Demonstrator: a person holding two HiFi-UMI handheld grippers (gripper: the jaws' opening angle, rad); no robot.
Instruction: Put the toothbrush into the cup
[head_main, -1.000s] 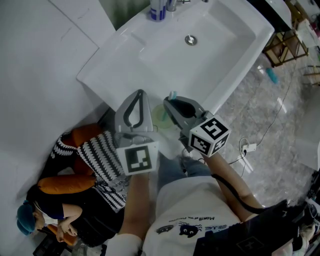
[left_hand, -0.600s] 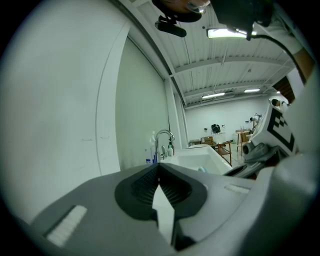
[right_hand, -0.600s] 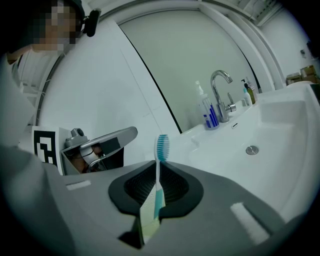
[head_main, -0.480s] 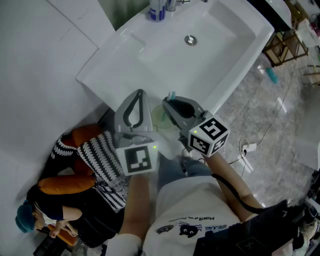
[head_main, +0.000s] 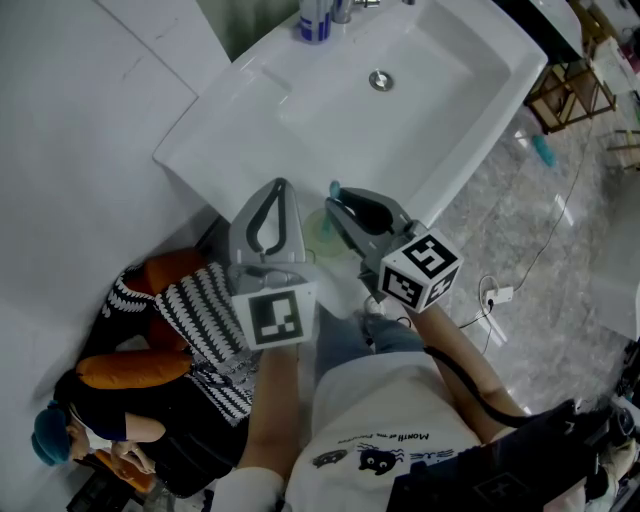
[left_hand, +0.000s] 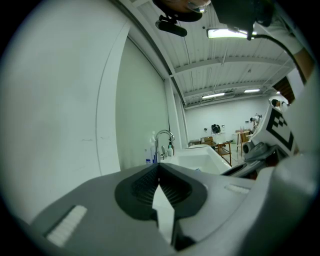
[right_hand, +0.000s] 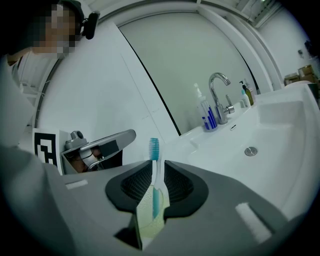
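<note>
The right gripper (right_hand: 158, 166) is closest. Its jaws have just been opening and are now standing apart. The dark, bumpy pads (right_hand: 136, 184) are sitting on each side of the toothbrush (right_hand: 156, 192) and are not squeezing it.

The toothbrush is standing up straight between them, with its bottom end down inside the cup (right_hand: 145, 220). So the job is looking almost done. I think the only thing left is pulling the gripper away without bumping the brush.

The toothbrush is thin, hard plastic, white and blue-green, with short blue-green bristles on top. The cup is round, pale green and looking a bit see-through. I cannot tell what it is standing on.

The left gripper (left_hand: 159, 167) is waiting just beside the cup. Its gray jaws are closing tip to tip on nothing.

Farther away, the sink (head_main: 300, 110) is shining white and smooth. Behind it, a curved metal tap (right_hand: 218, 95) is gleaming beside a bottle (right_hand: 206, 112) with a blue label.
</note>
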